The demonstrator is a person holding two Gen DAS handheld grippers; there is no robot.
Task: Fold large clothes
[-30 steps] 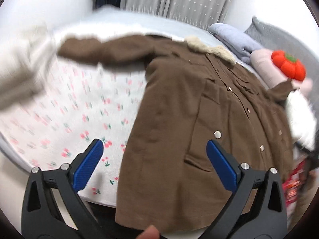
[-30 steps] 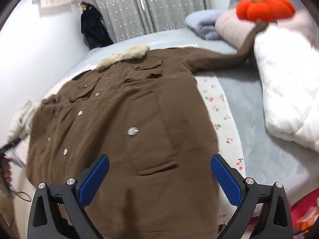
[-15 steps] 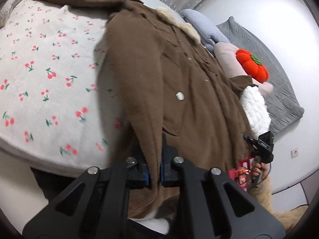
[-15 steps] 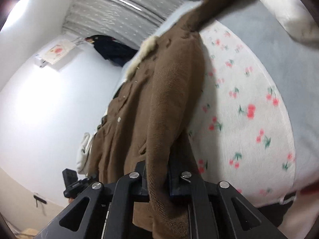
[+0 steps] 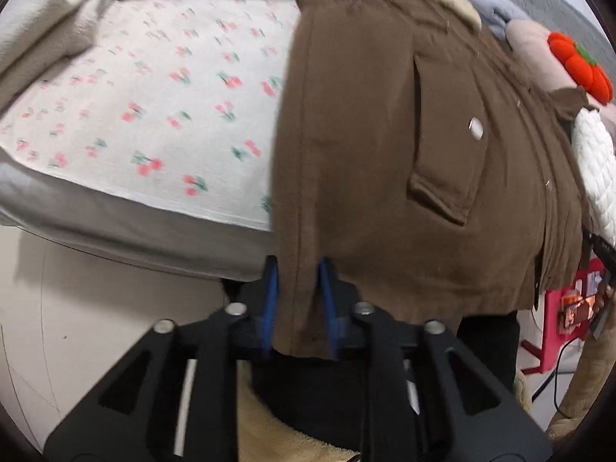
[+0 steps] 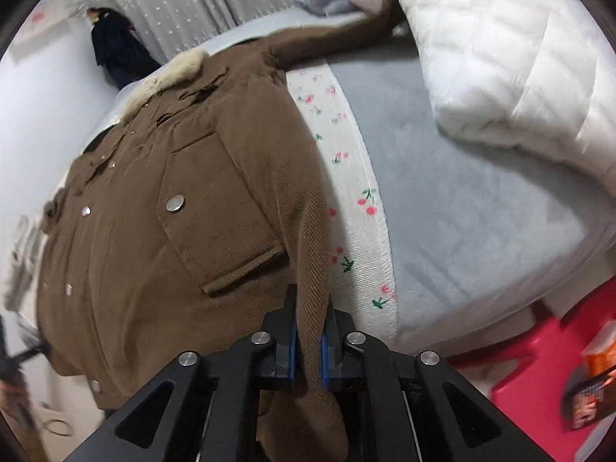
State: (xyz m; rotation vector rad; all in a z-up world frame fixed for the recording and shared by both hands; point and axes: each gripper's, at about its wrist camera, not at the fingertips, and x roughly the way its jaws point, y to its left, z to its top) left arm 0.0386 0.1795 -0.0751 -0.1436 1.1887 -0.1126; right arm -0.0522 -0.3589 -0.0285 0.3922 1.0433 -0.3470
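A brown coat point(image 5: 385, 134) with a pale fur collar lies spread, buttons up, on the bed, its hem hanging over the near edge. My left gripper point(image 5: 298, 300) has the hem's left corner between its blue pads. Its jaws are opening, and the cloth still fills the gap and touches both pads. In the right wrist view the coat point(image 6: 173, 231) shows its pocket flap and snaps. My right gripper point(image 6: 308, 342) pinches a ridge of the hem's right edge. Its jaws are opening too, with the pads still pressed on the fabric.
A cherry-print sheet point(image 5: 154, 96) covers the grey bed point(image 6: 462, 211). A white quilt point(image 6: 519, 57), folded blankets and an orange pumpkin cushion point(image 5: 577, 65) lie along the right side. A red stool point(image 6: 558, 365) stands on the floor by the bed corner. A dark garment point(image 6: 119, 54) hangs by the curtain.
A second ago both grippers hung wide open over the coat. They then dropped to the hem and shut tight on its two corners. Now both gaps are slightly wider.
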